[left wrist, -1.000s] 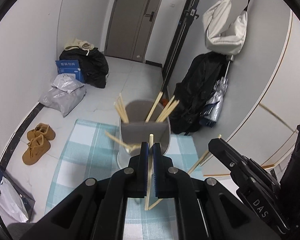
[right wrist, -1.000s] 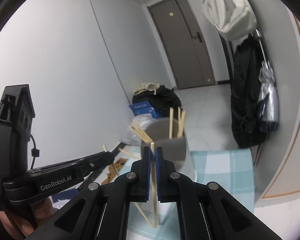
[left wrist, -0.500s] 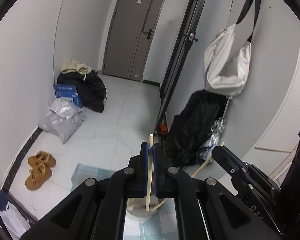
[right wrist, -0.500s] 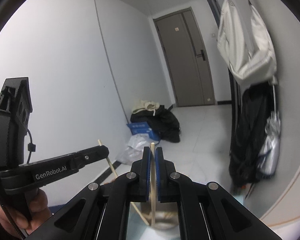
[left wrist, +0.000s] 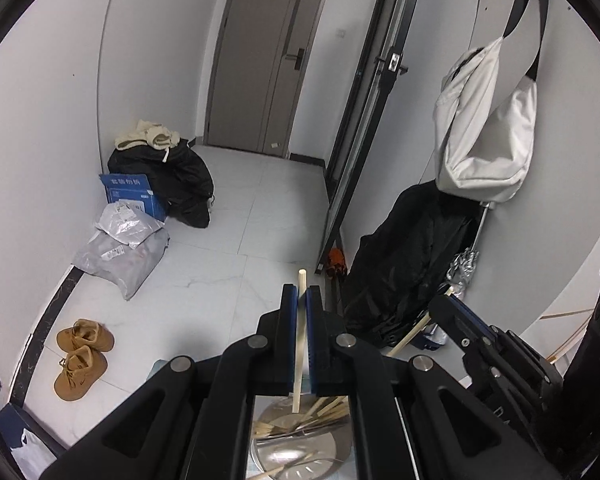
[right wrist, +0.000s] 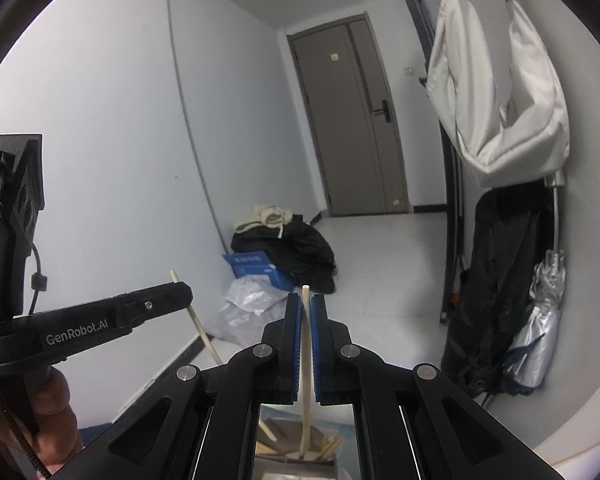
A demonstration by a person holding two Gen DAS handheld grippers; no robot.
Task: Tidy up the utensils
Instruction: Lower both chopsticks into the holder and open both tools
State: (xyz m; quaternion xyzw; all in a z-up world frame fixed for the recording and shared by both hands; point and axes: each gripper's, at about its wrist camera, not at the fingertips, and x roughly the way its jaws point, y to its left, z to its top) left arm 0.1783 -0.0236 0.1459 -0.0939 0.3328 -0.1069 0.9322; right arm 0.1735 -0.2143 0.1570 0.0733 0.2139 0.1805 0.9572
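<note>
My left gripper (left wrist: 301, 294) is shut on a pale wooden chopstick (left wrist: 299, 332) that stands upright between its blue pads. Below it, between the arms, I see the round metal utensil holder (left wrist: 296, 446) with several chopsticks lying in it. My right gripper (right wrist: 306, 302) is shut on another chopstick (right wrist: 307, 360), whose lower end reaches down toward the holder (right wrist: 296, 444). The right gripper shows in the left wrist view (left wrist: 440, 306) with its chopstick (left wrist: 414, 330) slanting down. The left gripper shows in the right wrist view (right wrist: 182, 290) with its chopstick (right wrist: 198, 320).
A hallway lies ahead with a grey door (left wrist: 268, 60). Black bags, a blue box (left wrist: 130, 192) and grey parcels (left wrist: 122, 248) sit on the floor at left. Brown shoes (left wrist: 82, 356) lie nearer. A white bag (left wrist: 484, 128) and black coat (left wrist: 412, 264) hang on the right wall.
Both grippers have risen and tilted up with their chopsticks. The holder has dropped from the middle of the views to the bottom edge, and the checked cloth is out of sight.
</note>
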